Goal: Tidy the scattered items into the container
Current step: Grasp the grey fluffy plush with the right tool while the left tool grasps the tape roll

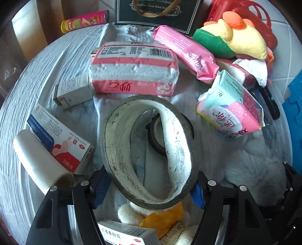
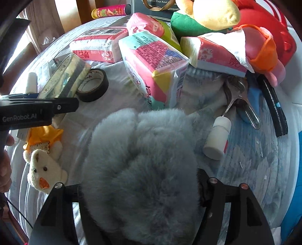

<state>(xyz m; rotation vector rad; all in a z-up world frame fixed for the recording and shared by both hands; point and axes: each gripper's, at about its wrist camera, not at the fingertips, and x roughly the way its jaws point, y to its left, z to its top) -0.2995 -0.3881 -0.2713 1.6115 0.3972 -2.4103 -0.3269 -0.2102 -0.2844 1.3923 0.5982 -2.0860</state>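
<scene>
Around the cluttered surface
A ribbed white cloth (image 1: pixel 66 56) covers the surface. Wooden furniture (image 1: pixel 24 37) stands behind its left edge, and a blue mat (image 1: pixel 294 105) lies off its right.

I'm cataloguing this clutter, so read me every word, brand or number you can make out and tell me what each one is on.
"Coffee Cup And S…", cut off: dark gift bag.
"Kotex": pink pad pack.
"15": foot cream box, beside Chinese print.
"GenRobot.AI": left gripper.
Too small or blurred: tissue pack barcode label, chip can, small grey box.
</scene>
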